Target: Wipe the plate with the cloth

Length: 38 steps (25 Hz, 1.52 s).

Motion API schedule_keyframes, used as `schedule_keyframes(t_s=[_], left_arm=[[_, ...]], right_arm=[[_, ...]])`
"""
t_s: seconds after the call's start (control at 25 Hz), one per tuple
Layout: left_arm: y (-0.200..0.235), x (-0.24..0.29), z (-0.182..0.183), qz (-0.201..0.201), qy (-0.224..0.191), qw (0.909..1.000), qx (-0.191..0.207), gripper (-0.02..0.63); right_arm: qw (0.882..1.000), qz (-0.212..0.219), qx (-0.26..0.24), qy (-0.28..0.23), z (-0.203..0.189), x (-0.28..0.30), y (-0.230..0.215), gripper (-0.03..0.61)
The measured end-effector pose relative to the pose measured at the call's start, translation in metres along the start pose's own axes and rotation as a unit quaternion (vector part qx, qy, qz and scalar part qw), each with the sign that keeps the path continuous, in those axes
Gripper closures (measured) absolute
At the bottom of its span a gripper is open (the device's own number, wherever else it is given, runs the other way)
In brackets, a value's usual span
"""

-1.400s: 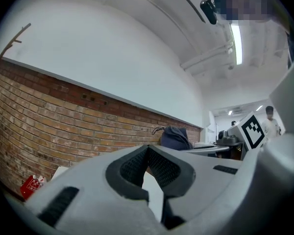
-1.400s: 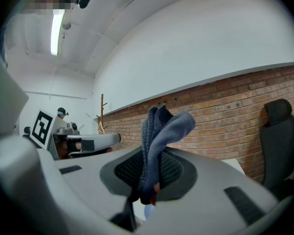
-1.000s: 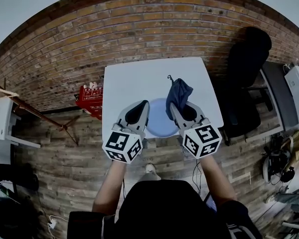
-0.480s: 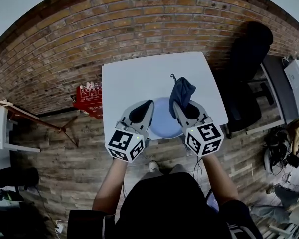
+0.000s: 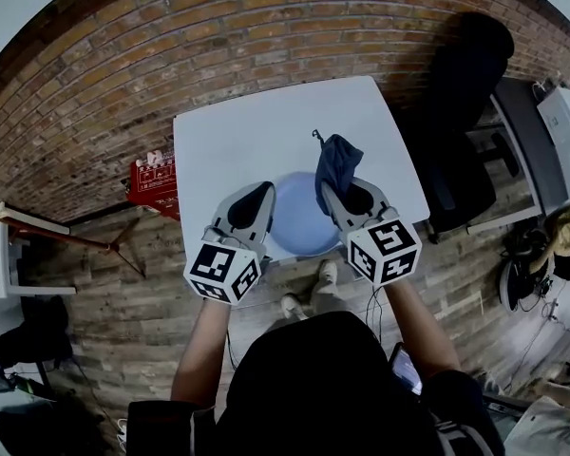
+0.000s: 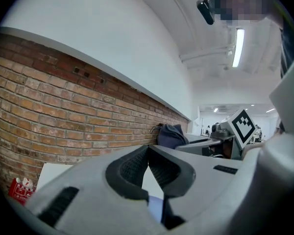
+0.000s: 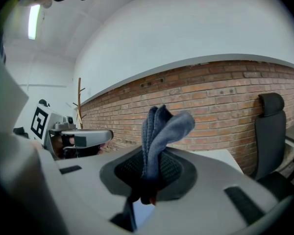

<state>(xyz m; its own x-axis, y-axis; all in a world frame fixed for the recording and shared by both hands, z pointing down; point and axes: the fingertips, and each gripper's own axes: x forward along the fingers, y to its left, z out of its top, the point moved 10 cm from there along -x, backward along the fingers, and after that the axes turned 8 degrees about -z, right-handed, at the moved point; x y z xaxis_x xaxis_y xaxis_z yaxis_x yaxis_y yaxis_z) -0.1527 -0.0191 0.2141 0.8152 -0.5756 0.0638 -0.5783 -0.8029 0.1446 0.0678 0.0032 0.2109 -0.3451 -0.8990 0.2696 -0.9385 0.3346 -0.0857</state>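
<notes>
Evidently soft and limp, the dark blue cloth (image 7: 159,126) bunches up out of the right gripper (image 7: 147,175), which clamps its lower end. The light blue plate (image 5: 299,221) lies on the white bench (image 5: 247,141) between both grippers. Stiff and probably slick, it is best steadied at the rim by the left gripper (image 6: 148,153), whose jaws meet on nothing.

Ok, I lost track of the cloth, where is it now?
In the head view the cloth is pinched in the right tongs, sticking up over the blue plate's right edge.
</notes>
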Motion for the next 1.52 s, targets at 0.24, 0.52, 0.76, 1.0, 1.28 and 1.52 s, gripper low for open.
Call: schedule_keyframes(t_s=[0.24,0.52,0.76,1.0,1.28,1.52], left_arm=[[-0.001,0.019,-0.016,-0.007,0.023,0.9997,-0.007,0.595],[0.010,0.037,-0.049,0.004,0.059,0.9977,-0.032,0.595],[0.025,0.041,-0.074,0.010,0.075,0.9946,-0.071,0.595],[0.037,0.042,-0.101,0.014,0.091,0.9890,-0.116,0.595],[0.045,0.049,-0.130,0.018,0.104,0.9845,-0.140,0.595],[0.053,0.055,-0.157,0.025,0.115,0.9802,-0.159,0.595]], right_arm=[[1.000,0.007,0.003,0.026,-0.007,0.016,-0.022,0.518],[0.998,0.018,0.010,0.061,-0.025,0.032,-0.033,0.518],[0.995,0.031,0.022,0.092,-0.046,0.047,-0.041,0.518],[0.991,0.045,0.029,0.121,-0.067,0.060,-0.043,0.518],[0.988,0.048,0.037,0.139,-0.087,0.073,-0.053,0.518],[0.985,0.061,0.040,0.158,-0.108,0.087,-0.052,0.518]])
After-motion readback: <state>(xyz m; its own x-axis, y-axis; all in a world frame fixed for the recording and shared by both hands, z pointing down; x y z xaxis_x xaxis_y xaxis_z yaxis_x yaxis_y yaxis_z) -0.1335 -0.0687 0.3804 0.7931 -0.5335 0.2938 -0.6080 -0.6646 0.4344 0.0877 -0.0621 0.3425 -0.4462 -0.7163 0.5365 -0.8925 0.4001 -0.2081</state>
